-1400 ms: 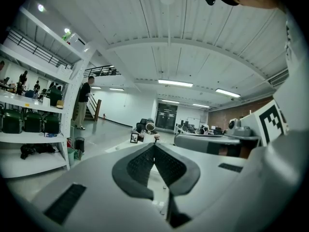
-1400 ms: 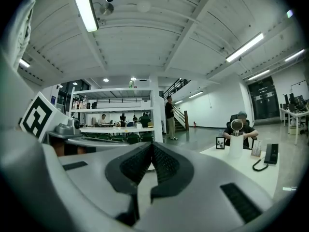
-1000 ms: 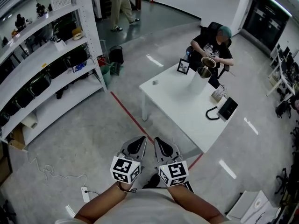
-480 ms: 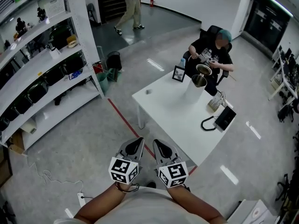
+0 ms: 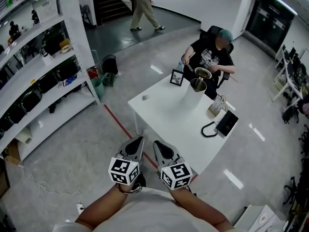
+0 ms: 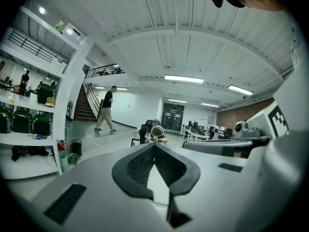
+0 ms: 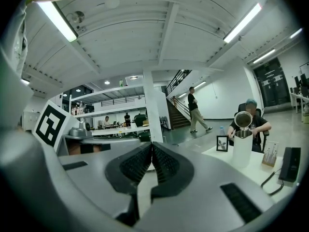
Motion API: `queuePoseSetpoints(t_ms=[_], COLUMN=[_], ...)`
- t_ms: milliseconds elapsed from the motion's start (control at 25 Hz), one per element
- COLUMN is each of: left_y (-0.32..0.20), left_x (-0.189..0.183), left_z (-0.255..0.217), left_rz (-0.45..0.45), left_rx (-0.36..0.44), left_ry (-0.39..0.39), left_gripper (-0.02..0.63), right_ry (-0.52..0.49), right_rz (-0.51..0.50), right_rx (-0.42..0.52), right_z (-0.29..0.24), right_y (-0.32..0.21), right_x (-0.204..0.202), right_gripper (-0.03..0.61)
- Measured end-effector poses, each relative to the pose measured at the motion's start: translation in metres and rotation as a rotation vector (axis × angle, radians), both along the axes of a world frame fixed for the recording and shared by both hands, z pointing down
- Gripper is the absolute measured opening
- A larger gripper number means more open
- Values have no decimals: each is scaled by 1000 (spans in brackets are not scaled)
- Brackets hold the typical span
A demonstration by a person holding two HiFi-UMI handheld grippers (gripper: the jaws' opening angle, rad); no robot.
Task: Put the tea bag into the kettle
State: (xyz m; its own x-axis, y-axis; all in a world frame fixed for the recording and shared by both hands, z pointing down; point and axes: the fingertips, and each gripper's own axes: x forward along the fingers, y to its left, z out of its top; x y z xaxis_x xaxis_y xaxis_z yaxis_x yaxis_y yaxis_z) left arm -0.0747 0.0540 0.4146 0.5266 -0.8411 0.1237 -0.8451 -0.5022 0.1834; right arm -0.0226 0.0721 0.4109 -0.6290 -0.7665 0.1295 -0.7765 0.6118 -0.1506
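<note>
A white kettle (image 5: pixel 195 90) with its lid tipped open stands at the far side of a white table (image 5: pixel 159 117); a seated person behind it has their hands at it. The right gripper view has the kettle (image 7: pixel 241 149) at right. In the left gripper view its lid (image 6: pixel 157 131) peeks over the jaws. A small box of packets (image 5: pixel 215 107) sits at the table's right; I cannot make out a single tea bag. My left gripper (image 5: pixel 139 140) and right gripper (image 5: pixel 157 145) are side by side over the floor, short of the table, both shut and empty.
A photo frame (image 5: pixel 176 77), a black device with a cable (image 5: pixel 225 123) and a small object (image 5: pixel 144 97) are also on the table. Shelving (image 5: pixel 38 71) runs along the left. Red floor tape (image 5: pixel 118 123) leads under the table. Someone walks at the back (image 5: pixel 144 6).
Both grippers and the view have advanced toward the table, which now lies nearer and more to the left. The walking person has moved right. Both jaws stayed shut.
</note>
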Motion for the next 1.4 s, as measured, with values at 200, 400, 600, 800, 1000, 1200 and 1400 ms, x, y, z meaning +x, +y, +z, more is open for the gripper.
queuePoseSetpoints(t_ms=[200,400,600,800,1000,1200,1400], left_y=[-37,-84,-135,-193,-254,-305,-355], left_x=[8,8,10,-5,-22,-35,-40], left_z=[4,12,29,43,60,78,112], left_rz=[25,48,93,119,132,147,173], left_rx=[0,-12,-49,-88,-133,-165,-208], left_ry=[17,10,7,-10,-21,-35,-52], left_gripper=[9,8,8,8,8,8,8], right_ry=[25,36,28,21,22,36,61], right_rz=[9,33,71,86,114,153,183], right_rx=[7,-30,-46,-69,-91,-152,-203], right_z=[3,17,28,36,47,71,101], right_y=[-33,-78,-130,-189,-252,-306,-353], right_x=[1,1,-1,-18,-33,-38,-42], right_gripper=[12,12,12,12,12,12,14])
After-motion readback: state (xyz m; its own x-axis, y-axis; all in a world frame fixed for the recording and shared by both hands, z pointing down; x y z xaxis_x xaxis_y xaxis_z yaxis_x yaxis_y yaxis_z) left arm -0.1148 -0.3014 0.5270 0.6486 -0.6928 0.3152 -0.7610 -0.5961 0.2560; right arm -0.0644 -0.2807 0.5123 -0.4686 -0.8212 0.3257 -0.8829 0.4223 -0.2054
